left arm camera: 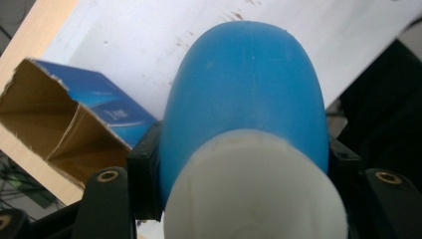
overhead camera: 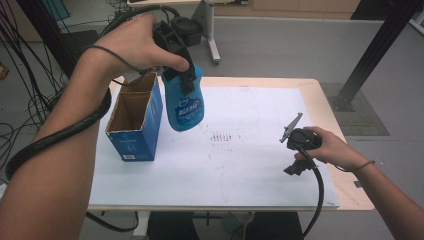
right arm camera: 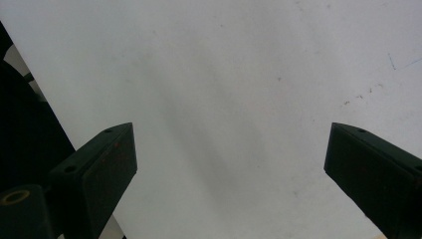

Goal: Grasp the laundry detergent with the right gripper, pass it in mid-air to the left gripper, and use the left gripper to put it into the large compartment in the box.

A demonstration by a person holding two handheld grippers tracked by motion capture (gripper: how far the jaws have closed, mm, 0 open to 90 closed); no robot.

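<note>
My left gripper (overhead camera: 183,79) is shut on a blue plastic bottle (overhead camera: 184,107) and holds it by its upper end, off the table. The bottle hangs just right of an open blue cardboard box (overhead camera: 134,125). In the left gripper view the bottle (left arm camera: 244,89) shows its white end nearest the camera, squeezed between the two black jaws of the left gripper (left arm camera: 244,174). The box (left arm camera: 64,124) lies beyond with its brown inside showing. My right gripper (overhead camera: 295,167) rests low at the table's right, open. The right gripper (right arm camera: 229,164) has nothing but white paper between its jaws.
A large white paper sheet (overhead camera: 250,165) with faint reddish marks covers most of the wooden table (overhead camera: 325,100). Thick black cables trail from both grippers. A black frame post (overhead camera: 370,55) stands behind the table at the right, and a desk leg (overhead camera: 212,40) behind the middle.
</note>
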